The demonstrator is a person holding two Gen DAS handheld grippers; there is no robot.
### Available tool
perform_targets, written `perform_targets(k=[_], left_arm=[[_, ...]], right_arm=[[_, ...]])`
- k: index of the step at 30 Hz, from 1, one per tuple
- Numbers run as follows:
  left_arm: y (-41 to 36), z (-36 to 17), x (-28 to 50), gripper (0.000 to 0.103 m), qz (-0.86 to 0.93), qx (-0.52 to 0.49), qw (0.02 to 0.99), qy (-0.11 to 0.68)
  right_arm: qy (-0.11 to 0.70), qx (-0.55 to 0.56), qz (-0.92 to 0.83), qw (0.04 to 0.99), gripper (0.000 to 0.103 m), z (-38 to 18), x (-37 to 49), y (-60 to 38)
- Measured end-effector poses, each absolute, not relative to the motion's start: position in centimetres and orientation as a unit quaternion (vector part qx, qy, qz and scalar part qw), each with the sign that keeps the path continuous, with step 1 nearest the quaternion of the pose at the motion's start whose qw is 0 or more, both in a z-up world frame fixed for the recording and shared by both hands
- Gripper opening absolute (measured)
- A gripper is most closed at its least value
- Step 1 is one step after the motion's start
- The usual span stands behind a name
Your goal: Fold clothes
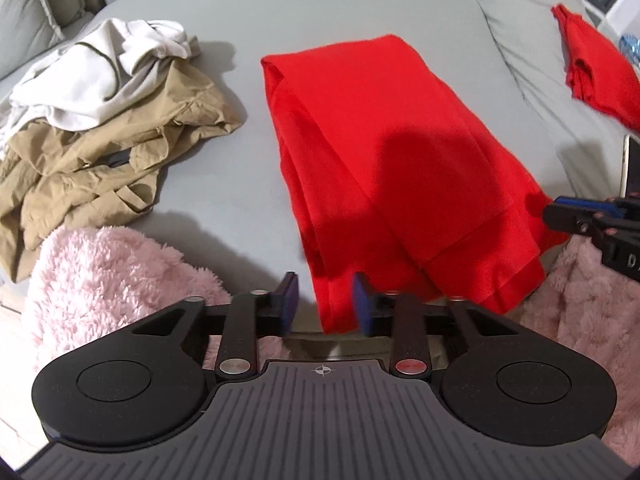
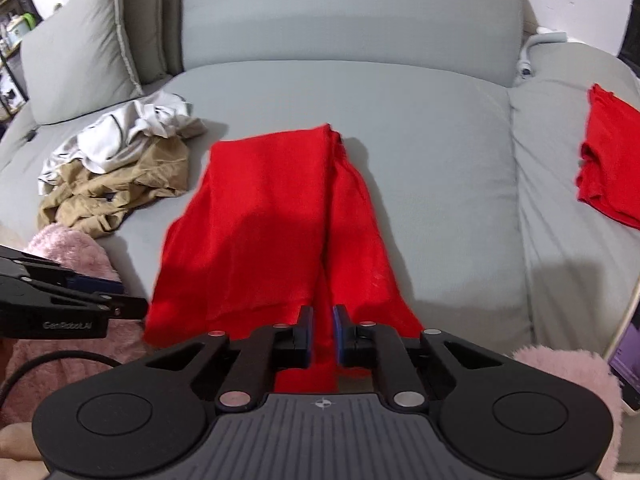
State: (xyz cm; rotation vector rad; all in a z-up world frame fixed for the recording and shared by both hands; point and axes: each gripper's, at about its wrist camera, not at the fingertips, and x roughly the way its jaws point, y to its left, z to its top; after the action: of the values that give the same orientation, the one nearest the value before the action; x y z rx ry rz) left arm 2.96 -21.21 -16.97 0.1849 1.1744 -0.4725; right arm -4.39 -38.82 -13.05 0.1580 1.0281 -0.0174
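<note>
A red garment [image 1: 384, 152] lies lengthwise on the grey sofa seat [image 1: 224, 184], folded into a long strip, with its near end hanging over the front edge. In the left wrist view my left gripper [image 1: 326, 304] straddles the strip's near left corner. The cloth lies against the right pad, and bare sofa shows between it and the left pad. In the right wrist view the same garment [image 2: 260, 216] runs down into my right gripper [image 2: 323, 334], whose blue pads stand close together with the red cloth filling the gap. The right gripper [image 1: 560, 212] is also at the garment's right edge.
A crumpled pile of beige clothes [image 1: 92, 160] topped by a white garment [image 1: 92, 76] sits at the left. A pink fluffy blanket [image 1: 104, 280] covers the front edge. Another red garment [image 2: 612, 160] lies on the right cushion. A phone [image 2: 628, 356] rests at the far right.
</note>
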Motion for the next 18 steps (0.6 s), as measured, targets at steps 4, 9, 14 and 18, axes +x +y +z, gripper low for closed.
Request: perform_targets(k=[4, 9, 14, 18], left_arm=[[-21.8, -16.3, 4.3, 0.016, -0.221, 0.068, 0.82, 0.524], [-23.8, -17.7, 6.0, 0.017, -0.23, 0.057, 0.819, 0.522], [-26.1, -21.1, 6.2, 0.026, -0.232, 0.11, 0.807, 0.533], [-24.5, -19.2, 5.9, 0.035, -0.229, 0.077, 0.82, 0.519]], right_arm=[[0.483, 0.069, 0.013, 0.873, 0.012, -12.9, -2.8, -38.3], [0.491, 0.078, 0.043, 0.867, 0.012, -14.4, -0.7, -37.7], [0.535, 0.059, 0.026, 0.842, 0.009, -17.7, -0.2, -37.4], [0.517, 0.081, 0.045, 0.851, 0.026, -15.9, -0.4, -38.2]])
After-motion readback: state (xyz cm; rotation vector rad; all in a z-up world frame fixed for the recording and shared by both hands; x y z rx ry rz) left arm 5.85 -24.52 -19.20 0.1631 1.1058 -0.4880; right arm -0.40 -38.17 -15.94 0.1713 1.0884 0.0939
